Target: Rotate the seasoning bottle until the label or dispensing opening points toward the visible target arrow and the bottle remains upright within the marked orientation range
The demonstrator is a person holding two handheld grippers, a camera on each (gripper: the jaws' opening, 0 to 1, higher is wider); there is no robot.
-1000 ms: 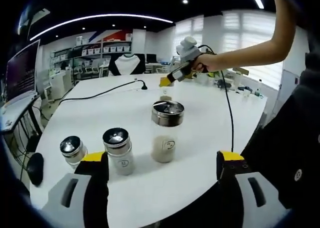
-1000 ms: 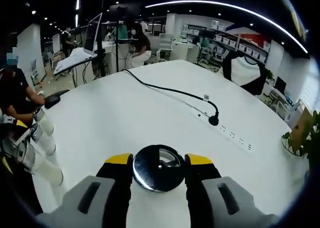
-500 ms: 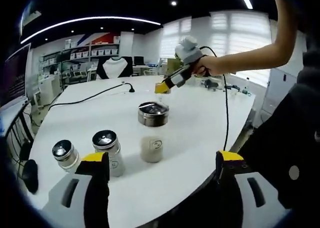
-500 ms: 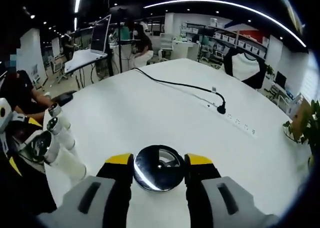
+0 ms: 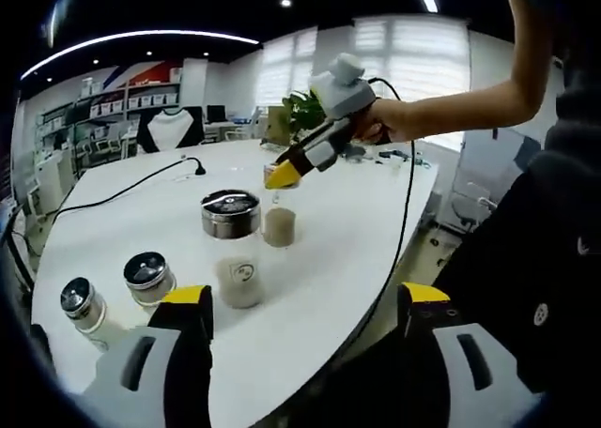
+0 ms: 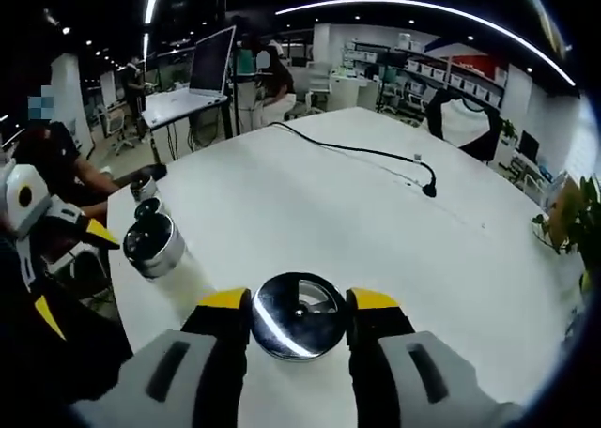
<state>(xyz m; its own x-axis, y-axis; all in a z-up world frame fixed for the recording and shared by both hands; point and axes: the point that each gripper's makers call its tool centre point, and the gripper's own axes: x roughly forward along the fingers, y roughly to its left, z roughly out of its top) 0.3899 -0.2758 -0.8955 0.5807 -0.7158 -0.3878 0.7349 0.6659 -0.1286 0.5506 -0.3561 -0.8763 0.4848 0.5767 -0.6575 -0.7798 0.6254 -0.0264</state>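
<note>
Steel-capped and upright on the white table, the seasoning bottle stands pinched at its lid between the right gripper jaws, long axis vertical, while the left gripper hangs open well apart.

Using the big jar as the landmark: two smaller shakers stand in a row off one side of it, so that side's crowded. The right gripper is clamped on a bottle just behind it, blocking there. Beyond them a black cable crosses the white table; the rest of the top is bare.
</note>
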